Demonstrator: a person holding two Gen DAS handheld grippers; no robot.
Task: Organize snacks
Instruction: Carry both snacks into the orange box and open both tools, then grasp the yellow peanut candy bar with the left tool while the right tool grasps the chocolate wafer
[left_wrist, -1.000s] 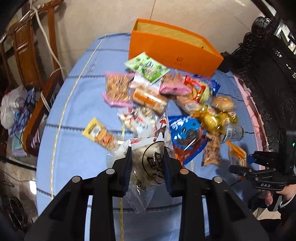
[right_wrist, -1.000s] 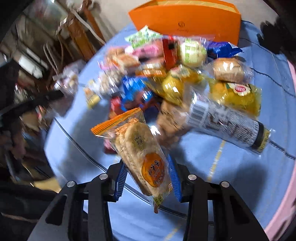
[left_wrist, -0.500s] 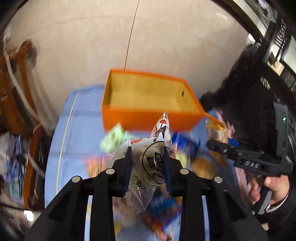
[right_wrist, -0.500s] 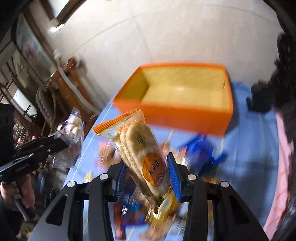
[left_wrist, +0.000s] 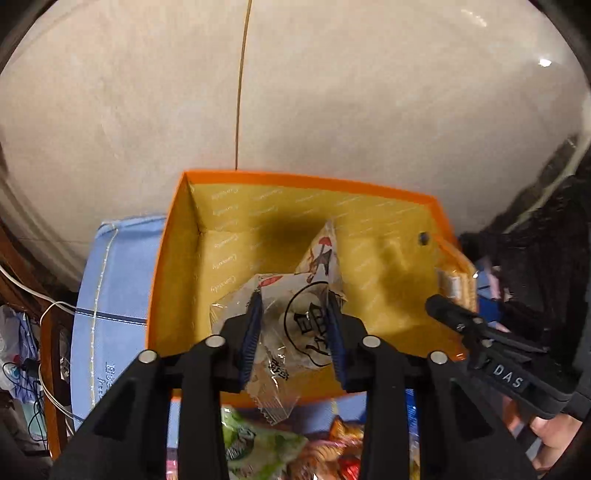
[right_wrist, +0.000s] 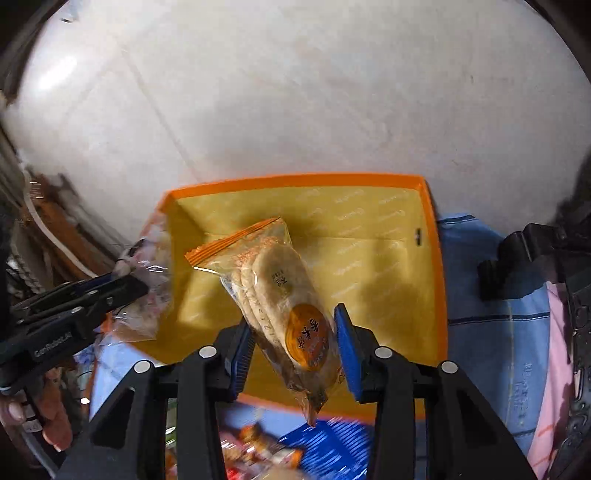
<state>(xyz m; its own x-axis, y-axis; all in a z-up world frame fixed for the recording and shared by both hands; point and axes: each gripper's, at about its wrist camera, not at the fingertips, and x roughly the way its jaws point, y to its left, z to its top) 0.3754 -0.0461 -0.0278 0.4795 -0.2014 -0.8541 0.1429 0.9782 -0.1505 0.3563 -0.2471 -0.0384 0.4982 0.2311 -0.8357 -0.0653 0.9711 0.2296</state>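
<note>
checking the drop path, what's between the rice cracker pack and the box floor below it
Nothing: in the right wrist view the rice cracker pack hangs over bare yellow floor of the box.

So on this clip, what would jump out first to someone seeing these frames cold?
The open orange box, empty inside, fills the middle of both wrist views at the far edge of the blue tablecloth. Over it, the left gripper has a clear packet with a black round print between its opening jaws. The right gripper, jaws also opening, carries a bag of rice crackers, with a gap showing at one pad.
</note>
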